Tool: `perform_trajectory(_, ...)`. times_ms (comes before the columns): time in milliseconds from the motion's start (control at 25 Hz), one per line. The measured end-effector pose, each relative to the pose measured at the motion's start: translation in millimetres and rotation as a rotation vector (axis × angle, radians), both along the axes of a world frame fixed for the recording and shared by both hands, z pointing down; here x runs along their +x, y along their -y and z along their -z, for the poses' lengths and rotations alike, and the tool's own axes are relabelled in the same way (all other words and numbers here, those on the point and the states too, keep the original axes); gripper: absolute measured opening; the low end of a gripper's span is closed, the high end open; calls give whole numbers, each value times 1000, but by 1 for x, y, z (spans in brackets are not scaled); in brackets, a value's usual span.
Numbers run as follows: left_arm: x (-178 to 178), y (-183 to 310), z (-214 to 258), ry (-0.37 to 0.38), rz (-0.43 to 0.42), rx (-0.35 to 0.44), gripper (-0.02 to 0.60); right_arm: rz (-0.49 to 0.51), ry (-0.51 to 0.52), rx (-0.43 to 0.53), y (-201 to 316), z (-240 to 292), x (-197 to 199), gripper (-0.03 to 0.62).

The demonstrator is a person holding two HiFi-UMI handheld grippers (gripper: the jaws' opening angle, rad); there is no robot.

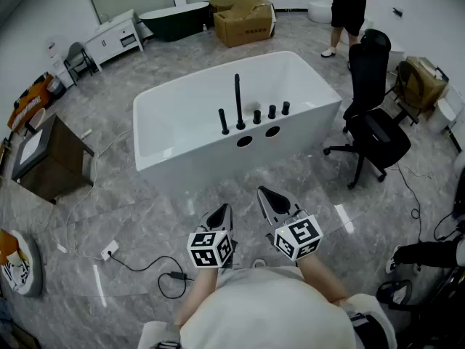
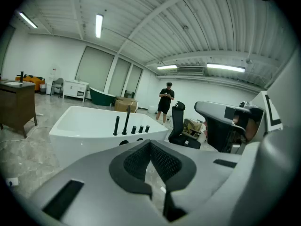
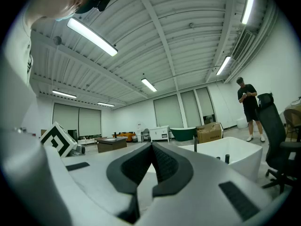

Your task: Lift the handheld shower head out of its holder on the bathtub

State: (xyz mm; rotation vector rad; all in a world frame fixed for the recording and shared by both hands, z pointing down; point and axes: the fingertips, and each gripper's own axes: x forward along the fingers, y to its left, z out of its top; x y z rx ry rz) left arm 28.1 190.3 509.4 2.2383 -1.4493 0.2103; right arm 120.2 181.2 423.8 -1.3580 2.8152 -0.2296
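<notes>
Both grippers, left gripper [image 1: 227, 209] and right gripper [image 1: 263, 193], had jaws together and empty, well short of the bathtub [image 1: 182, 162] at twelve o'clock; its handheld shower head [image 1: 224, 121] stood just beside a taller spout [image 1: 237, 100], so a reach might have caught the wrong post

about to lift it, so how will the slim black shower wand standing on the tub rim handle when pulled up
The shower wand looks like a slim, rigid stick, so it should stay stiff and is probably light. Its smooth black finish may be slippery to grip. It stands upright on the bathtub rim, so a straight upward pull likely suits it best.
</notes>
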Motion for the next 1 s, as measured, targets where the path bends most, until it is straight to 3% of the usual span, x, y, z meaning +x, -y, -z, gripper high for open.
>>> perform_trajectory(360,-11,-3,2,22,-8,-3,20,-8,32,-12,0,-2,-9,19)
perform_trajectory(1000,6,2,-7,14,-3,-26,20,6,51,-31,9,-9,9,20)
